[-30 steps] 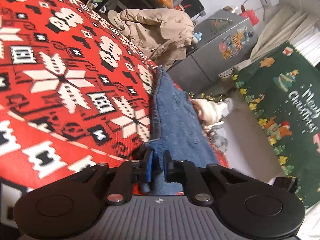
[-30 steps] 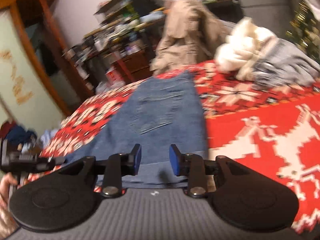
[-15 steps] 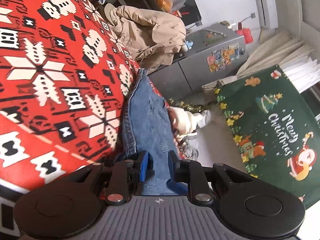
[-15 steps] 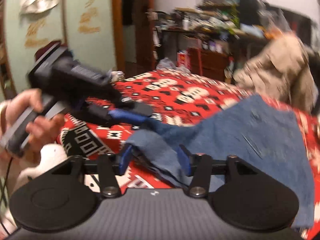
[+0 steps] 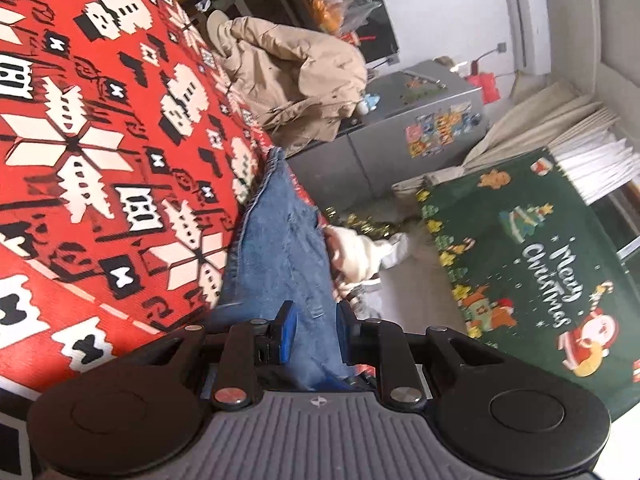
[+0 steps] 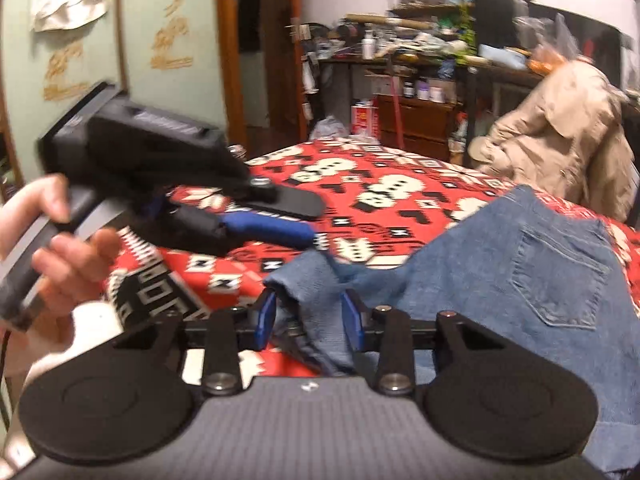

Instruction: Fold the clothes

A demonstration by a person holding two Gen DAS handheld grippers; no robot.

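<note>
Blue jeans [image 5: 280,248] lie on a red patterned blanket [image 5: 100,140]. My left gripper [image 5: 315,328] is shut on their near edge, with denim running between its blue pads. In the right wrist view the jeans [image 6: 520,280] show a back pocket, and the near corner is bunched up. My right gripper [image 6: 308,320] has that bunched fold between its jaws, which are closing. The right pad touches the cloth and a thin gap remains at the left pad. The left gripper [image 6: 312,220], held by a hand [image 6: 60,248], sits just left of this corner.
A beige coat [image 6: 560,128] is heaped at the blanket's far edge. Beyond the bed, white garments [image 5: 356,252] lie near a grey cabinet [image 5: 420,128] and a green Christmas hanging [image 5: 540,260]. Cluttered shelves [image 6: 420,40] line the back wall.
My right gripper swung left to the jeans' near corner beside the left gripper, opened wide, then narrowed around the fold. The left gripper rolled a little and kept its hold.
</note>
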